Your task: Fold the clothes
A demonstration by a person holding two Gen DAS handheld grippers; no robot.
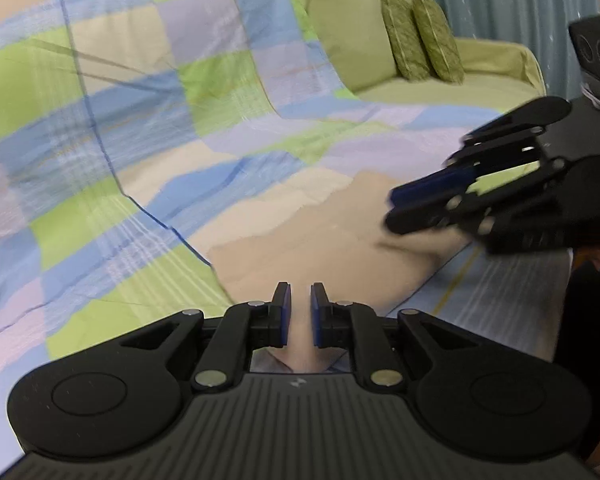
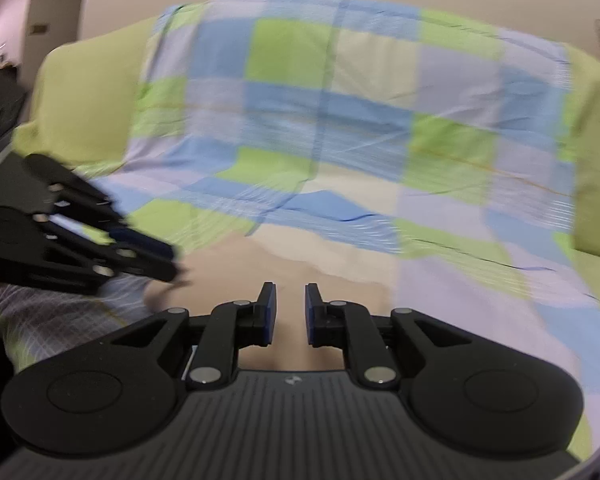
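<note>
Partly blurred: beige garment (image 1: 324, 240) edge hidden under left hand-held gripper (image 1: 300, 314).

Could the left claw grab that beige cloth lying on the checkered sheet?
Probably yes. The left claw is open right over the beige cloth, with nothing between them; the right claw is off to the side, over the cloth's far end.

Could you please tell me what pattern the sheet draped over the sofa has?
The sheet is a patchwork check of blue, lime green, lilac and cream, clearest in the left wrist view.
</note>
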